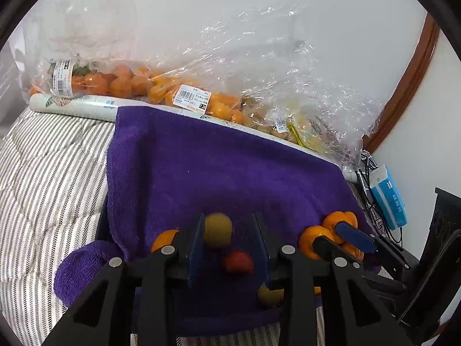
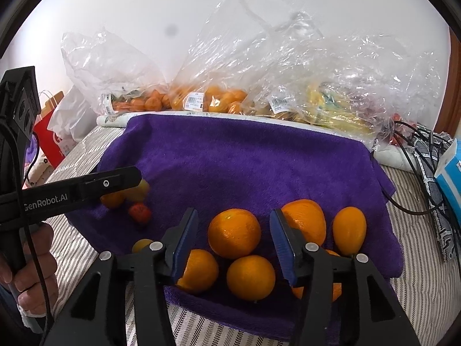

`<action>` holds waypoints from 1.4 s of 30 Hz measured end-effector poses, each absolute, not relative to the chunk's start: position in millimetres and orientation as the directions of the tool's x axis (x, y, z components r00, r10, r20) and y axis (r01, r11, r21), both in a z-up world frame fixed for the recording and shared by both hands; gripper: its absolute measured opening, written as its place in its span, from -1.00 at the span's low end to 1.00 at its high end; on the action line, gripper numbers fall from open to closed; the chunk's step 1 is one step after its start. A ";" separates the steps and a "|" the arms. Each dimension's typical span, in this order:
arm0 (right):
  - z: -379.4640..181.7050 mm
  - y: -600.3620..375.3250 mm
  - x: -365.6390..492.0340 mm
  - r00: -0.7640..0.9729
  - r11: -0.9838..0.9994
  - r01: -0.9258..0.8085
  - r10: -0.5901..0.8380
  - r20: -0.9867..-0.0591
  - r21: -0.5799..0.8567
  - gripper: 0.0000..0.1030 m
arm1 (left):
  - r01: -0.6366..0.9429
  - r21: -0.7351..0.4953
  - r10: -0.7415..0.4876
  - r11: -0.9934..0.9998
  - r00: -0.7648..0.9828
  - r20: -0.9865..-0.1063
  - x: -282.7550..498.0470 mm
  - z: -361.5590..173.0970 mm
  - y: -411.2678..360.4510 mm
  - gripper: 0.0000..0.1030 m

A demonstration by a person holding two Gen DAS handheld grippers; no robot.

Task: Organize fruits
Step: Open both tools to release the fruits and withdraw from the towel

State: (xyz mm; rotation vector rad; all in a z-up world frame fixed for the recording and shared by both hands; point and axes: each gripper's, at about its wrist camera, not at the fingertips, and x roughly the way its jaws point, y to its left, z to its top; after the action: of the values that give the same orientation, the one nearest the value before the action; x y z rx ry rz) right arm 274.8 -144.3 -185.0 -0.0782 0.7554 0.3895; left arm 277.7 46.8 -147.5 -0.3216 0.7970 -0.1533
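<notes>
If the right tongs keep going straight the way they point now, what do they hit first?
Most likely the orange sitting between the open right tongs, on the purple towel; depth is hard to judge here.

Left black two-finger gripper angled downward, blue pads parted, right black two-finger gripper likewise, jaws apart, left hand clasping handle.

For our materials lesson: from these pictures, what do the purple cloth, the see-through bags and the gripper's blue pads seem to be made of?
Purple cloth: soft terry or fleece, matte, with a fuzzy pile.
See-through bags: thin plastic film, glossy, crinkled, with bright glints.
Blue pads: probably rubber or foam, dull and finely ribbed; the pictures leave that open.
</notes>
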 end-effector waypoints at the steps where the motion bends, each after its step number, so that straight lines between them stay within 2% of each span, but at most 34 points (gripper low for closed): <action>1: -184.5 -145.0 274.8 0.663 0.927 -0.370 0.314 -0.679 0.068 0.03 | 0.014 -0.336 -0.252 0.942 0.692 -0.676 277.6 -147.0 46.6 -0.38; 7: -180.0 -149.3 273.7 0.682 0.933 -0.355 0.303 -0.666 0.060 0.07 | 0.022 -0.331 -0.253 0.943 0.694 -0.674 276.6 -145.9 45.3 -0.36; 13: -174.0 -152.9 272.1 0.693 0.937 -0.344 0.296 -0.657 0.059 0.20 | 0.022 -0.303 -0.231 0.953 0.702 -0.674 273.5 -141.7 41.7 -0.28; 20: -149.1 -153.1 261.4 0.734 0.947 -0.322 0.260 -0.628 0.015 0.44 | 0.002 -0.279 -0.195 0.960 0.721 -0.665 260.0 -120.4 45.1 -0.15; 28: -109.8 -170.8 226.3 0.731 0.966 -0.243 0.244 -0.638 0.091 0.45 | -0.019 -0.256 -0.161 0.967 0.732 -0.662 213.1 -94.9 49.3 -0.07; 36: -77.7 -178.6 161.3 0.736 0.974 -0.199 0.221 -0.640 0.107 0.46 | -0.008 -0.187 -0.115 0.982 0.762 -0.637 149.3 -62.5 36.6 0.20; 37: -74.3 -178.2 151.2 0.744 0.978 -0.190 0.204 -0.636 0.090 0.48 | -0.006 -0.178 -0.110 0.984 0.768 -0.631 140.5 -58.5 34.7 0.26; 39: -68.4 -178.3 132.8 0.762 0.981 -0.184 0.186 -0.620 0.068 0.69 | -0.004 -0.158 -0.098 0.987 0.769 -0.632 126.0 -51.7 30.0 0.43; 40: -65.4 -177.9 122.3 0.773 0.981 -0.186 0.180 -0.609 0.054 0.69 | -0.009 -0.142 -0.085 0.990 0.768 -0.635 120.5 -49.3 27.7 0.52; 42: -60.1 -177.7 105.1 0.785 0.981 -0.191 0.175 -0.594 0.036 0.71 | -0.024 -0.108 -0.050 0.994 0.776 -0.629 105.8 -43.0 25.1 0.52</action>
State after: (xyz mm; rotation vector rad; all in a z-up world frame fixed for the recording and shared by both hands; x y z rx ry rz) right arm 105.1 -177.7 -60.1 -0.0268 0.6375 0.1975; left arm 105.8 25.1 -43.0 -0.1123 0.6831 -0.0142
